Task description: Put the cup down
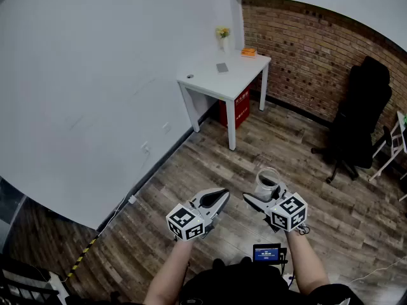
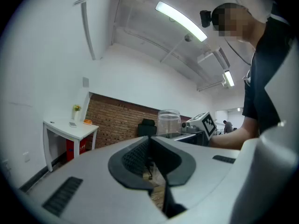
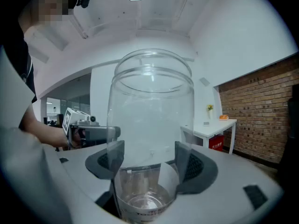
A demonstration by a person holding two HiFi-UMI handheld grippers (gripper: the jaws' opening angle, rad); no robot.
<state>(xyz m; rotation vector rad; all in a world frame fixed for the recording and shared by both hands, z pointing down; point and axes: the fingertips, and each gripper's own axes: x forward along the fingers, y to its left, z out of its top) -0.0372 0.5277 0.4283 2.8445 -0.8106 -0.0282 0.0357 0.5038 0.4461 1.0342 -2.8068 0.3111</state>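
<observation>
The clear cup (image 3: 149, 125) is held upright, its long axis vertical and its open mouth turned up. It is pinched near its base between the pads of the right tongs (image 1: 261, 196) and is carried in the air above the wooden floor (image 1: 210, 164), well apart from the white bench (image 1: 241, 73). The left tongs (image 2: 150, 158) are pressed together on nothing, just beside the right. On the bench a flower vase (image 1: 222, 38) and an orange thing (image 1: 248, 52) are seen. A red box (image 1: 240, 108) is stood beneath it, and a black chair (image 1: 359, 116) by the brick wall (image 1: 305, 49).
</observation>
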